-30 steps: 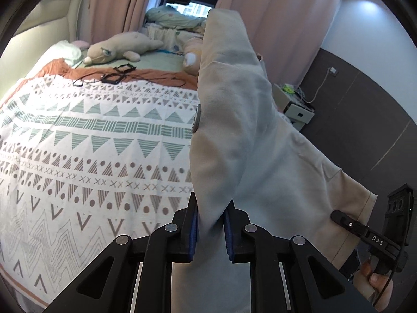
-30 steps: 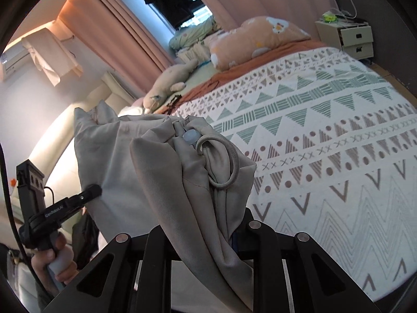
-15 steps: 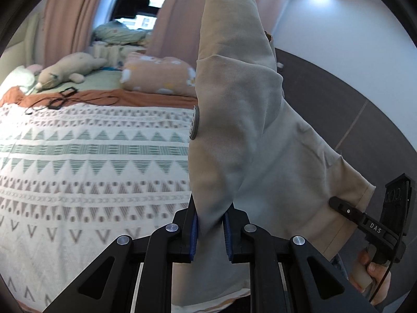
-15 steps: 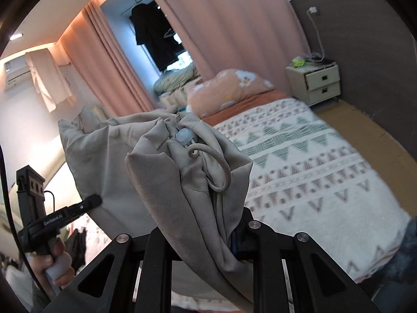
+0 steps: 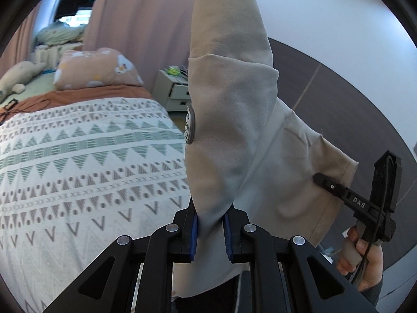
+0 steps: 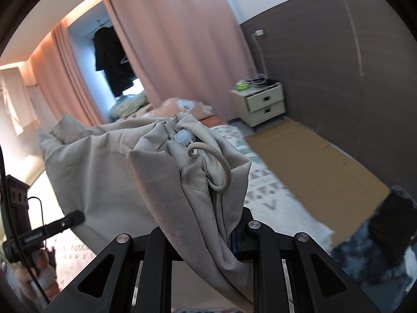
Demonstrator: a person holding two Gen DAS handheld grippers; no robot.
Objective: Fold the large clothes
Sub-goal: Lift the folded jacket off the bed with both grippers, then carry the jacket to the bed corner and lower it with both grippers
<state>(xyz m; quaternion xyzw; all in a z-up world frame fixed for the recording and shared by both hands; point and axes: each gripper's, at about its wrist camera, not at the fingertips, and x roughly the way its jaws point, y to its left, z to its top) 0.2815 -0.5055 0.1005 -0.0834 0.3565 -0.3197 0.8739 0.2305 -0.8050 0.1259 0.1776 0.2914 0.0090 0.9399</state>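
The letters "DAS" are readable on the right gripper (image 5: 316, 177) in the left wrist view; the lettering on the left gripper (image 6: 78, 217) in the right wrist view is too blurred to read. The beige garment (image 5: 234, 104) hangs in the air between the two, beside the bed's (image 5: 78, 156) right edge. The left gripper (image 5: 210, 228) has its blue pads (image 5: 193, 230) closed on a fold of the cloth. The right gripper (image 6: 206, 232) is clamped on a bunched part with a cord loop (image 6: 221, 167) and a pale toggle (image 6: 182, 137).

Only the left view shows a grey round patch (image 5: 190, 125) on the garment and a pink pillow (image 5: 96, 69). Only the right view shows cardboard (image 6: 325, 161) on the floor beside the bed, open room reaching to the dark wall (image 6: 351, 65). The nightstand (image 6: 263, 101) stands at the bed's far corner.
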